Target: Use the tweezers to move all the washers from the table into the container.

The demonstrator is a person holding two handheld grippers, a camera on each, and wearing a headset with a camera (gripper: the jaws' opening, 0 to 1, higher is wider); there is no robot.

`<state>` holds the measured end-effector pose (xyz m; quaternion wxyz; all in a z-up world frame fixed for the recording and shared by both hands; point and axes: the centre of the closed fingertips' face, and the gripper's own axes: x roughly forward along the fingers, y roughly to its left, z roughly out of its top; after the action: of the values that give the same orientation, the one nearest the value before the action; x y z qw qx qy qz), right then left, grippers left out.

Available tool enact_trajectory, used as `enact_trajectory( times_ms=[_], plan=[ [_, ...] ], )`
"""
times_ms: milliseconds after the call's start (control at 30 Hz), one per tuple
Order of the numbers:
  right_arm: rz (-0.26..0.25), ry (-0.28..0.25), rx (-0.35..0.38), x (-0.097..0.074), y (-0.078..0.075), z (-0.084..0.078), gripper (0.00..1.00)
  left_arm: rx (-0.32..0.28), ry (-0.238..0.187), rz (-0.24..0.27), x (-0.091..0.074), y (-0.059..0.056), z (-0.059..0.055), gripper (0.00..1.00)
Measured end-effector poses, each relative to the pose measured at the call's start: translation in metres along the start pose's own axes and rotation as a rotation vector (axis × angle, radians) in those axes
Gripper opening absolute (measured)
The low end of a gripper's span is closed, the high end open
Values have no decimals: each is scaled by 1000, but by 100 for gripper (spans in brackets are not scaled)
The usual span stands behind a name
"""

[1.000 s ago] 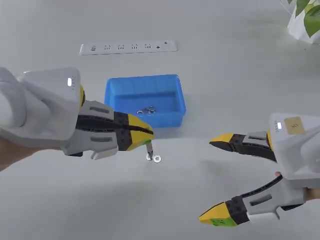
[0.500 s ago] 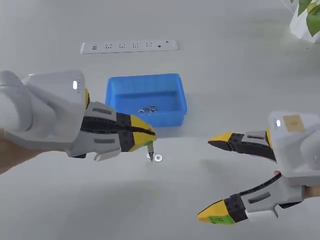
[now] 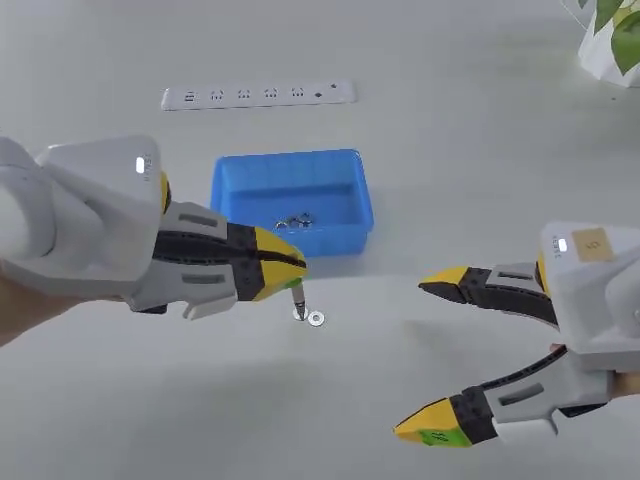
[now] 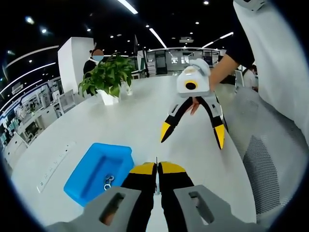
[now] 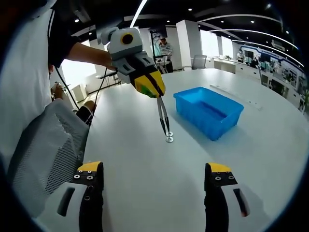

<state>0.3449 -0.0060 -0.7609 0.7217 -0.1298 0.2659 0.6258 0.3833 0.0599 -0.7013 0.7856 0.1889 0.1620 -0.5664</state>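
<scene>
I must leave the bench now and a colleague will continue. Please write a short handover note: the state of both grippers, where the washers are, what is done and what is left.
Grippers: the left gripper is shut on the tweezers, whose tips point down right at one washer. The right gripper is open, holds nothing and is off to the side.
Things: that washer lies flat on the table, in front of the blue container.
Done: a small pile of washers lies in the container.
Left: pinch the washer on the table with the tweezers, then carry it over the near wall and drop it in.
</scene>
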Motion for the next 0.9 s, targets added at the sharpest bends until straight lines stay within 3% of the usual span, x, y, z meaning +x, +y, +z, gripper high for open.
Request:
enact_trajectory(
  times_ms=[267, 567, 900],
  plan=[
    [-4, -5, 13, -1, 0, 0, 86, -24, 2, -12, 2, 0, 0, 5],
    [4, -22, -8, 6, -3, 13, 86, -55, 13, -16, 0, 1, -2, 5],
    [8, -13, 1, 4, 0, 7, 85, -57, 17, -28, 0, -1, -3, 5]
  ],
)
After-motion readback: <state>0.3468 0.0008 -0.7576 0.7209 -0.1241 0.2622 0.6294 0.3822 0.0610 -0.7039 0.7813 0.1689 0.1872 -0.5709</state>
